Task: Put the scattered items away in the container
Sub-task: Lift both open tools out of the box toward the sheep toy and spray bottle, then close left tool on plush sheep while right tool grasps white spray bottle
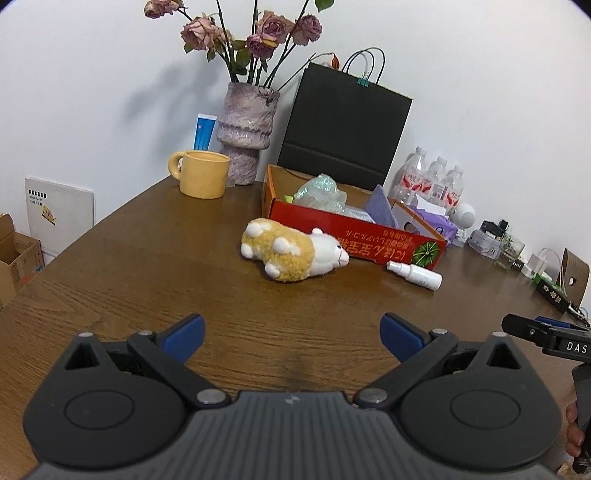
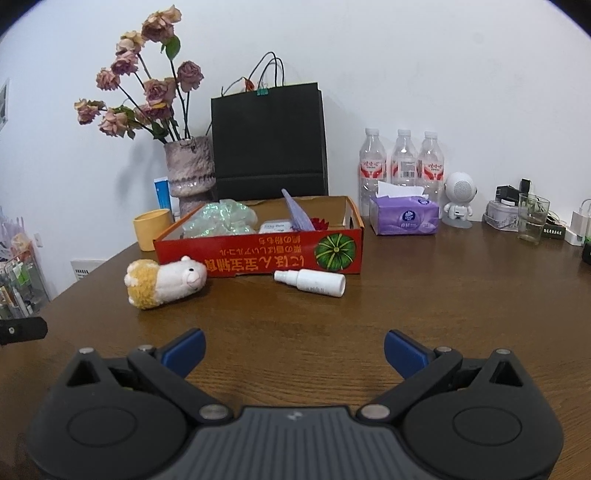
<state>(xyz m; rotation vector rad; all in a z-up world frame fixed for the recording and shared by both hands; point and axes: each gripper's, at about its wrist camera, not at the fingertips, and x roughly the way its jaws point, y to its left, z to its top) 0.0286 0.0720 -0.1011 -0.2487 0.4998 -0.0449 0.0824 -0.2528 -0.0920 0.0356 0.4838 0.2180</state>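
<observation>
We see a brown wood table (image 2: 443,295) against a white wall (image 2: 406,74); the red box (image 2: 258,254) sits mid-table, the plush (image 2: 166,282) and white bottle (image 2: 314,282) lying just in front of it; a vase (image 2: 190,166), black bag (image 2: 269,144) and mug (image 2: 151,229) stand behind; our left gripper (image 1: 291,336) and right gripper (image 2: 293,350) hover low, both spread wide, empty.

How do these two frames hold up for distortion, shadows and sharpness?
Left wrist: strong fisheye bend, the table edge curves, dark corners; the roses cast a soft shadow on the wall; the plush is sharp. Right wrist: same bend, the box print is legible, no harsh glare on the spray bottle.
</observation>
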